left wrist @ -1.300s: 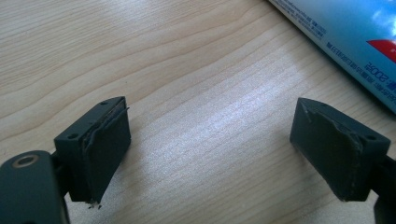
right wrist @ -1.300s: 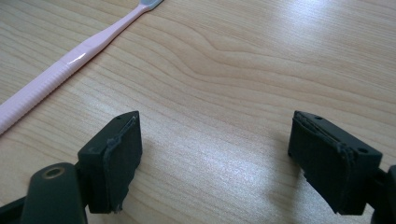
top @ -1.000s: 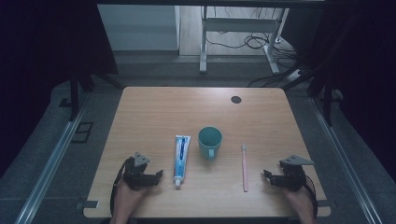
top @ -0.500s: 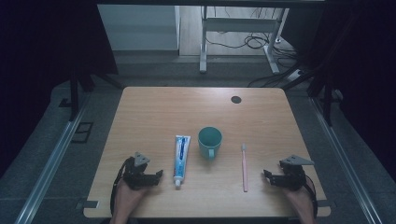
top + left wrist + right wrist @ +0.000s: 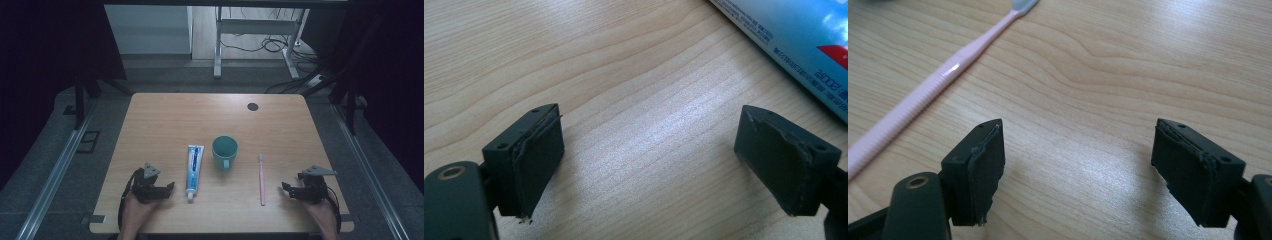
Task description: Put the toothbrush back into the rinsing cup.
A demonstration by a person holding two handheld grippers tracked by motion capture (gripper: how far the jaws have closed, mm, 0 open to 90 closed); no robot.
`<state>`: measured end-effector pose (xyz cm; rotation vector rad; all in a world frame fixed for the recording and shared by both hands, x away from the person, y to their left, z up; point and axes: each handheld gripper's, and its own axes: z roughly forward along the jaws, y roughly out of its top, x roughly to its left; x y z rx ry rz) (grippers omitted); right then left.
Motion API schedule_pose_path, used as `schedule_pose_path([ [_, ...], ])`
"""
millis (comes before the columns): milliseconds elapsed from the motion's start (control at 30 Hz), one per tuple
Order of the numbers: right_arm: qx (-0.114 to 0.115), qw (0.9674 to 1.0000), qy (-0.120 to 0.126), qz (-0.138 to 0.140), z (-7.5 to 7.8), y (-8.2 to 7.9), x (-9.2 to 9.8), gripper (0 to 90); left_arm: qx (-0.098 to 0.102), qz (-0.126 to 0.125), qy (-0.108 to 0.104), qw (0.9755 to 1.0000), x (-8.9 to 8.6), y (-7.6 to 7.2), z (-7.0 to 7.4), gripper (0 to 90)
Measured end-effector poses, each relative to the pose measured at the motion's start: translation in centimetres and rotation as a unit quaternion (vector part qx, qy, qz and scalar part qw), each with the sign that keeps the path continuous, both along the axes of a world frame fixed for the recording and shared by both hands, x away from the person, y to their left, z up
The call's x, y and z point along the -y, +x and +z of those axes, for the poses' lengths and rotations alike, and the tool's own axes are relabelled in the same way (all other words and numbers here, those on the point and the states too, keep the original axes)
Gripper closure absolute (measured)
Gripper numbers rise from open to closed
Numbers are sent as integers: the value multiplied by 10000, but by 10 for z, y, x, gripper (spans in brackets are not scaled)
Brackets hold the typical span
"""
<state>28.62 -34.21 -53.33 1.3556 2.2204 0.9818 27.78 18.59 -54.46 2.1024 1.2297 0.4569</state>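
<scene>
On the wooden table (image 5: pixel 200 115) lie a blue-and-white toothpaste tube (image 5: pixel 194 165), a teal cup (image 5: pixel 224 152) and a pink toothbrush (image 5: pixel 261 180) in a row. My left gripper (image 5: pixel 169 188) rests near the front edge, just left of the tube, open with bare wood between its jaws (image 5: pixel 649 165); the tube (image 5: pixel 794 45) lies off to its upper right. My right gripper (image 5: pixel 286 189) rests right of the toothbrush, open (image 5: pixel 1075 170); its jaws have just been closing a little, with nothing between them. The toothbrush (image 5: pixel 933 90) lies to its left.
A small black round spot (image 5: pixel 252 106) sits at the table's far right. Beyond the table are a desk frame (image 5: pixel 260 30) and cables (image 5: pixel 272 45) on the floor. A metal rail (image 5: pixel 55 175) runs along the left side.
</scene>
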Motion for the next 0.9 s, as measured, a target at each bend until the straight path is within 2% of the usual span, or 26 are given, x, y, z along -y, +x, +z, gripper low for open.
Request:
schedule_pose_path([
  [100, 15, 10000, 56, 22, 2, 0, 0, 217, 1, -1, 1, 10000, 0, 0, 0, 125],
  [233, -162, 9998, 117, 78, 5, 0, -3, 199, 0, 0, 1, 10000, 0, 0, 0, 125],
  [333, -211, 9997, 101, 97, 6, 0, -5, 218, 0, 0, 0, 10000, 0, 0, 0, 125],
  [533, -276, 9995, -17, 134, 10, 0, -3, 346, 2, 1, 3, 10000, 0, 0, 0, 125],
  [667, -338, 9992, 46, 209, 12, 0, -1, 423, 2, 10, 1, 10000, 0, 0, 0, 126],
  [900, -297, 9984, -42, 483, 20, -1, -4, 599, 3, 30, -3, 10000, 1, 1, 0, 127],
])
